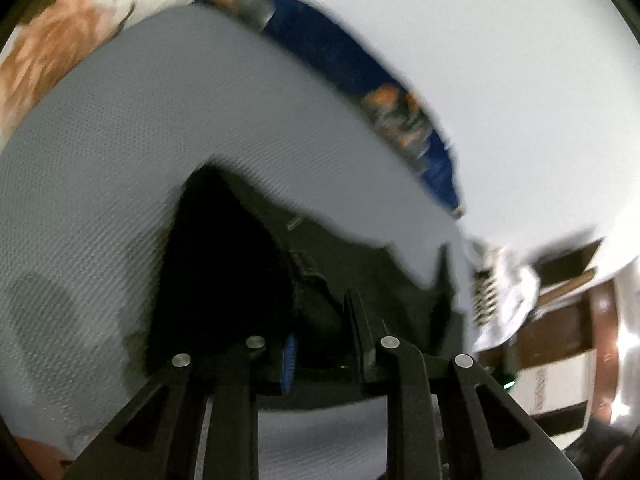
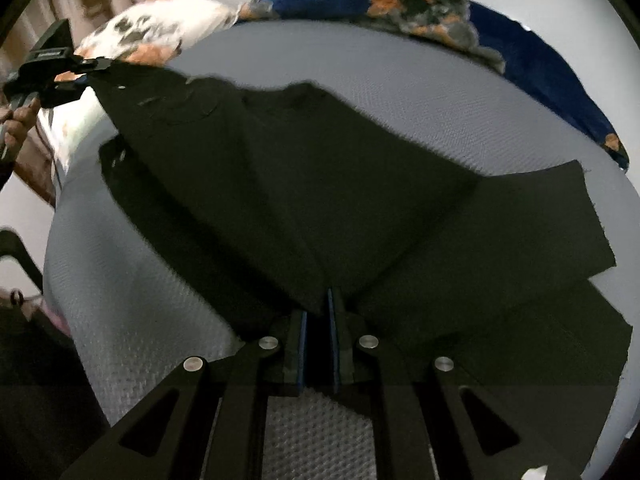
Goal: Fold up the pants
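Black pants (image 2: 320, 184) lie partly lifted over a grey textured mattress (image 2: 420, 80). My right gripper (image 2: 318, 312) is shut on a fold of the pants, and the two leg ends spread to the right. My left gripper (image 2: 86, 66) shows at the far left of the right wrist view, shut on the waistband end and holding it above the bed. In the left wrist view my left gripper (image 1: 320, 320) is shut on black pants fabric (image 1: 240, 260), which hides the fingertips.
A blue floral blanket (image 2: 540, 60) runs along the far side of the mattress. A white floral pillow (image 2: 160, 28) lies at the far left. Brown wooden furniture (image 1: 560, 320) stands beyond the bed at the right of the left wrist view.
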`<action>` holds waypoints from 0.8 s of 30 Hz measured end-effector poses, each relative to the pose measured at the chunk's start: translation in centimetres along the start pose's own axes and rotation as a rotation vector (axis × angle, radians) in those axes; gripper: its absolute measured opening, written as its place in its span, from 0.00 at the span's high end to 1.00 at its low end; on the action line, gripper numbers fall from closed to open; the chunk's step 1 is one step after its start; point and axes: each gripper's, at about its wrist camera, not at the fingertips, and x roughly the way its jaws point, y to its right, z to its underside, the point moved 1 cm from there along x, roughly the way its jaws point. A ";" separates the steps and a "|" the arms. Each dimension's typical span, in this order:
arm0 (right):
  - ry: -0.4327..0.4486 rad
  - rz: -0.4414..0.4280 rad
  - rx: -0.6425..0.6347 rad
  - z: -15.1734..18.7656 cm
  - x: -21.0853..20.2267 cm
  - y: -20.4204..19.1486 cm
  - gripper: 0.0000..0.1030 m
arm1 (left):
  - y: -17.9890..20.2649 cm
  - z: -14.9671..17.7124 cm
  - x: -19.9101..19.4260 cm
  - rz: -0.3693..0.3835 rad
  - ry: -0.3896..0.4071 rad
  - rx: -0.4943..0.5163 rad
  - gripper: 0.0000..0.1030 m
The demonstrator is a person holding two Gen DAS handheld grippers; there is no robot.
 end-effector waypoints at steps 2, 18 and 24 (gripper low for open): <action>-0.029 -0.016 0.002 0.5 0.9 -0.5 0.92 | -2.5 1.1 1.8 -0.077 -0.072 -0.054 0.78; -0.066 -0.046 0.031 0.8 1.7 -1.7 0.92 | -4.8 0.9 1.0 -0.174 -0.074 0.029 0.78; -0.081 -0.079 0.052 0.6 2.3 -1.4 0.92 | -6.5 2.0 1.5 -0.143 -0.092 -0.018 0.74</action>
